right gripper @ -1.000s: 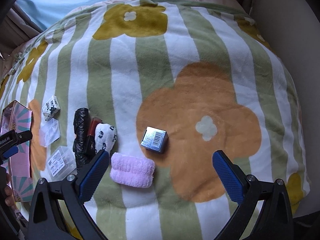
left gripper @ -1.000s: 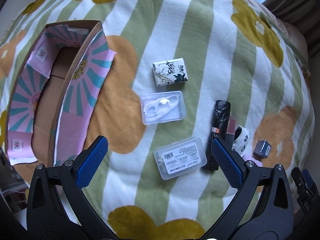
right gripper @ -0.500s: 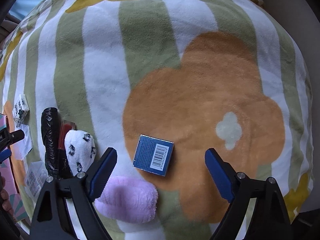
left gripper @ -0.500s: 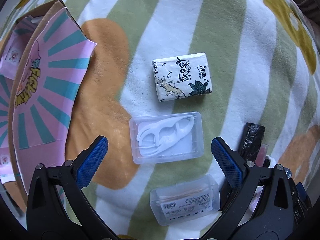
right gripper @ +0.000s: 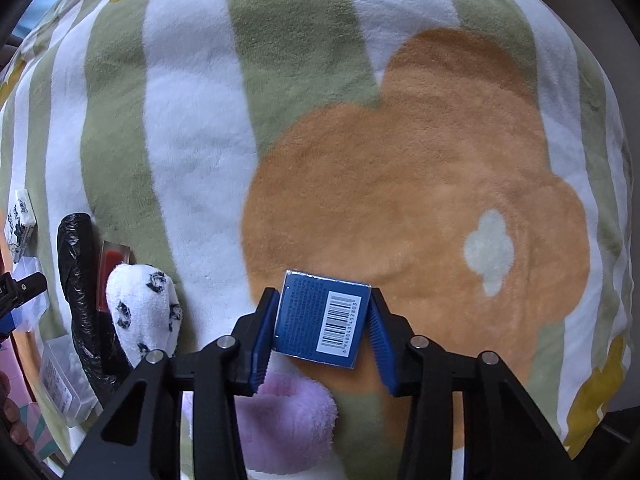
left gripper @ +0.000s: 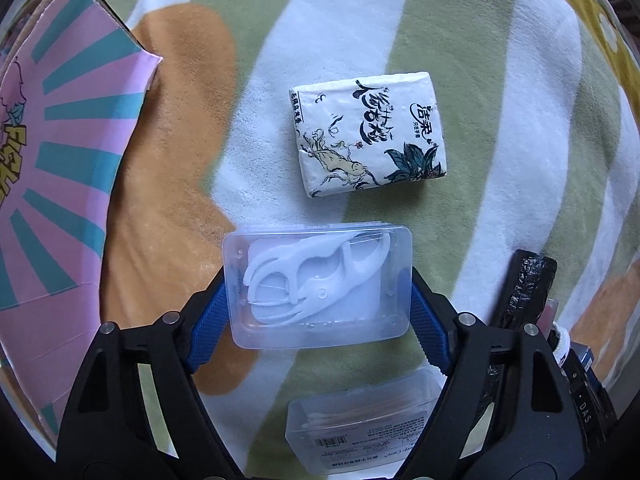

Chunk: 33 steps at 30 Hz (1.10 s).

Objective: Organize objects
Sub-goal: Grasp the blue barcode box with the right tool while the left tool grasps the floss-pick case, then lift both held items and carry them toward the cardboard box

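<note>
Jaws on both sides are closing right now, each with a thing between them. The left gripper (left gripper: 318,312) has its blue pads against the two short ends of a clear plastic case (left gripper: 318,284), so it's pinching that one. The case is see-through with rounded corners, and you can see white floss picks (left gripper: 316,280) piled inside it. It sits on the blanket (left gripper: 500,120), in the near middle of the left view.

The right gripper (right gripper: 322,332) has a small blue box (right gripper: 320,320) between its pads. The box is square-ish and dark blue with fine print, a white barcode label on its right half and a shiny edge. The pads look right up against its left and right sides, so I'd call it gripped. It lies on the orange flower of the blanket.

Other stuff around: a tissue pack (left gripper: 368,136) with black lettering and a plant drawing lies just beyond the clear case, not touching it. A second clear case (left gripper: 364,428) with a printed label sits nearer, between the gripper arms. The pink and teal cardboard box (left gripper: 60,168) is off to the left. In the right view, a pink fluffy roll (right gripper: 292,412) lies just near of the blue box, and a white cloth with black prints (right gripper: 144,312) and a black bag roll (right gripper: 76,288) sit further left.
</note>
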Tool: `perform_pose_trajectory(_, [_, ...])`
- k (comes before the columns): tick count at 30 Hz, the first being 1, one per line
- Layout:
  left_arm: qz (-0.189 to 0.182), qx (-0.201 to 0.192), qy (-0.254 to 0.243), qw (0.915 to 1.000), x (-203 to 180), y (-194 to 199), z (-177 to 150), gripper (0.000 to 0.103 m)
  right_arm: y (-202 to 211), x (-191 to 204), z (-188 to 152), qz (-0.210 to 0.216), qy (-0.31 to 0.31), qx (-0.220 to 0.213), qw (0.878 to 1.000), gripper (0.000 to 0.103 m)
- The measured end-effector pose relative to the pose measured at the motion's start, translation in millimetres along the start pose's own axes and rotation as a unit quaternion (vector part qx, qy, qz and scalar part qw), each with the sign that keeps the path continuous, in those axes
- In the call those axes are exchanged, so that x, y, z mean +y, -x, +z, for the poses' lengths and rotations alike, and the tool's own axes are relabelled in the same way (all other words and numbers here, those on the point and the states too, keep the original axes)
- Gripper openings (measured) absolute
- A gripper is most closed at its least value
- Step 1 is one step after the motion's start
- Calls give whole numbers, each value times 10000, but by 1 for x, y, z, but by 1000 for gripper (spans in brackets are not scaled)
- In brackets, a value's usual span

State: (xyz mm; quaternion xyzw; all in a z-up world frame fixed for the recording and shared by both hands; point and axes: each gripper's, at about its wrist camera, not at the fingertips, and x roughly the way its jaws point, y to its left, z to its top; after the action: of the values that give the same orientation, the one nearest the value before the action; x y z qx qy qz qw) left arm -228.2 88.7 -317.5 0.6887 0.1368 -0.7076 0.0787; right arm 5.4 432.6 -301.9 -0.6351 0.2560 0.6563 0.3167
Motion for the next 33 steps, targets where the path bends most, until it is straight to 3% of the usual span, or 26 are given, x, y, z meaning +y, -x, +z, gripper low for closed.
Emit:
perform_pose_trajectory(11, [-19, -196, -105, 9998, 8, 16, 2, 79, 22, -27, -34, 126, 52, -154, 9998, 38])
perform_pose_trajectory(23, [-110, -906, -397, 9950, 22, 89, -13, 79, 96, -59, -92, 330, 406, -730, 9960, 37])
perform_pose_trajectory(24, [-112, -972, -441, 9942, 18, 100, -14, 79, 128, -39, -73, 344, 448, -750, 9956, 37])
perform_pose_trajectory(25, [-112, -1045, -487, 9933, 15, 105, -18, 79, 143, -23, -79, 360, 480, -797, 9950, 37])
perform_pose_trajectory(27, [-102, -1193, -585, 9911, 7, 125, -49, 79, 169, 2, -64, 392, 575, -894, 9936, 37])
perform_pose_trajectory(30, [-110, -1381, -749, 9875, 1, 147, -62, 79, 165, 54, -21, 439, 725, -1064, 9907, 37])
perform_pose_trajectory(33, [-132, -1557, -887, 9837, 2, 170, -76, 79, 183, 67, -25, 496, 858, -1220, 9876, 37])
